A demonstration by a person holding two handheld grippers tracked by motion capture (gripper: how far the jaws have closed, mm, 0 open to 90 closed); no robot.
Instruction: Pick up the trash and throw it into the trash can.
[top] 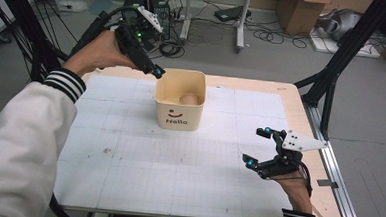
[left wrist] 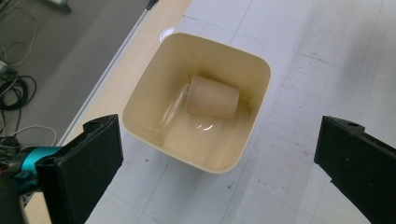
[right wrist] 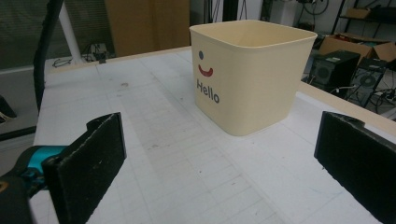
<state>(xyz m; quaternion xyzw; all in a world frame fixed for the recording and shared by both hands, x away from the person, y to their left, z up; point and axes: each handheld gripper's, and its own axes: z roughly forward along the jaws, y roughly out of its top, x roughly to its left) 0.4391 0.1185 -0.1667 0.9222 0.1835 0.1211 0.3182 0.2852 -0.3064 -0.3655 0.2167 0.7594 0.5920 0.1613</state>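
A cream square bin [top: 178, 118] with a smiley and "Hello" on its front stands mid-table toward the back. A brown paper cup [top: 190, 99] lies on its side at the bottom of the bin. My left gripper [top: 155, 72] hovers over the bin's back left corner, open and empty. In the left gripper view the bin [left wrist: 144, 102] and the cup [left wrist: 213, 97] lie below my left gripper [left wrist: 219, 156], whose jaws stand wide apart. My right gripper [top: 257, 147] is open and empty over the table's front right. In its own view my right gripper [right wrist: 219, 154] faces the bin [right wrist: 261, 93].
A white grid mat [top: 128, 150] covers the wooden table [top: 326, 195]. Black frame legs [top: 332, 81] rise at the right, past the table edge. On the floor behind lie cables, computer cases [top: 159, 6] and cardboard boxes [top: 298, 11].
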